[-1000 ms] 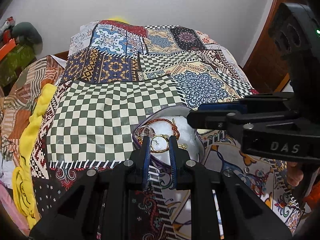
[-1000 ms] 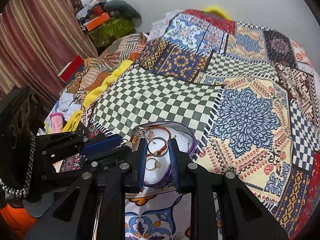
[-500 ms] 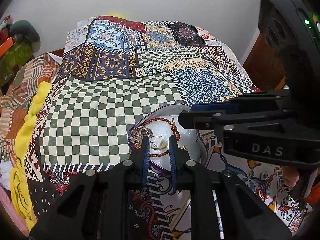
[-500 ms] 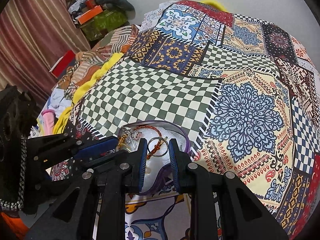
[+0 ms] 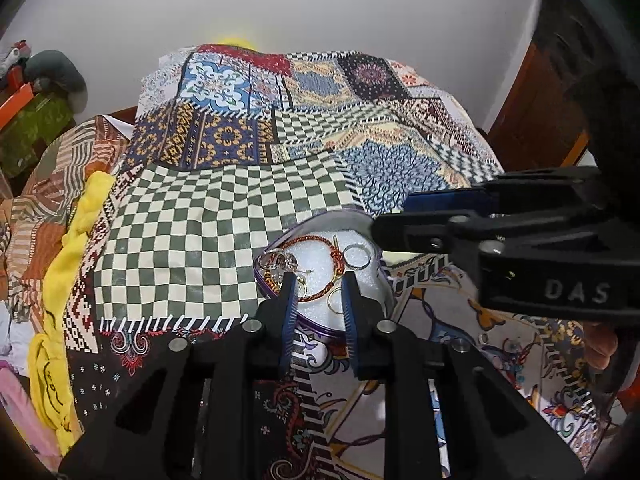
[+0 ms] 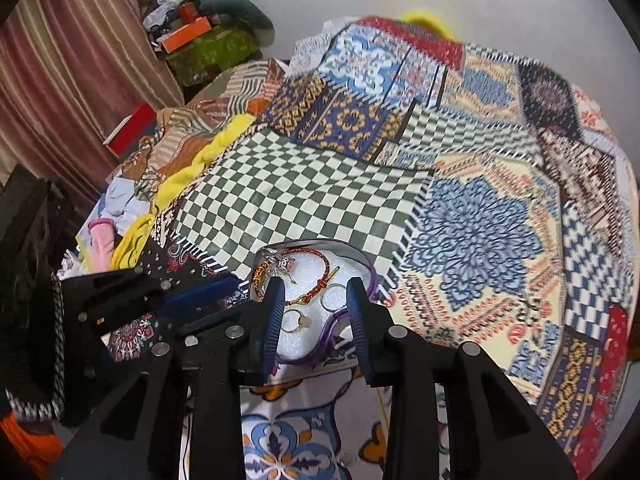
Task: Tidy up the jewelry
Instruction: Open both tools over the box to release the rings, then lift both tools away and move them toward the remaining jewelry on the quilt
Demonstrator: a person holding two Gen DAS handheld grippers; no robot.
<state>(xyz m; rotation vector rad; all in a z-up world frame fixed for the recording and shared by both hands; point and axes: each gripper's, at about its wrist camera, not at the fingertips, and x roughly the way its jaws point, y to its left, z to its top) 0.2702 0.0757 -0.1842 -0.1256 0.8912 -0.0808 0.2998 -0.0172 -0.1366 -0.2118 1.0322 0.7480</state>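
Note:
A purple-rimmed jewelry box (image 5: 320, 326) (image 6: 370, 272) with white foam lies on the bed. In it lie an orange-red beaded bracelet (image 5: 334, 248) (image 6: 324, 266), a silver ring (image 5: 357, 257) (image 6: 331, 302), a gold ring (image 6: 295, 321) and a silver clasp piece (image 5: 276, 260) (image 6: 276, 260). My left gripper (image 5: 319, 280) hovers open and empty over the box's near edge. My right gripper (image 6: 316, 286) is open and empty just above the box; the silver ring lies between its fingertips, on the foam. The right gripper's body (image 5: 500, 236) shows in the left wrist view.
A patchwork quilt (image 5: 224, 240) (image 6: 480, 220) covers the bed. Yellow cloth (image 5: 76, 240) and loose clothes (image 6: 120, 216) lie along the left side. Boxes (image 6: 200, 48) stand against the far wall by a curtain (image 6: 60, 80). A wooden door (image 5: 536, 108) is on the right.
The right gripper opened wider and let the silver ring down onto the foam in the box. The left gripper also opened a little and drew slightly back.

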